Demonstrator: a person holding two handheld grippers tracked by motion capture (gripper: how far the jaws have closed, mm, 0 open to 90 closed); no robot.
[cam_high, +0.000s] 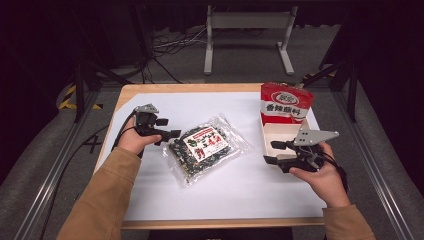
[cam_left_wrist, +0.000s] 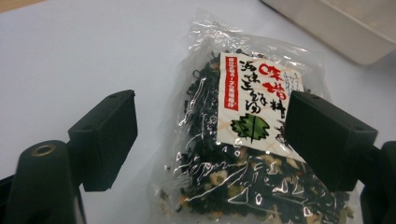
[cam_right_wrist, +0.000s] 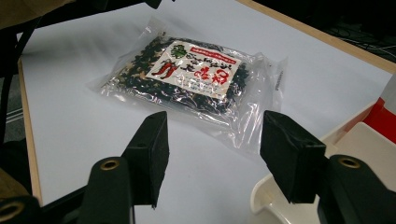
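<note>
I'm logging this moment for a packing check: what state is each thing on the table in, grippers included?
seaweed soup packet: sealed, flat on the white sheet, not gripped
red packet: upright in the far end of the tray
white tray: near end bare
left gripper: open, jaws either side of the seaweed soup packet
right gripper: open, holding nothing

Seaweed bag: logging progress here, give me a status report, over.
Left gripper open, jaws straddling the seaweed bag, not clamped. Right gripper open, empty, by the white tray. Nothing in the way.
</note>
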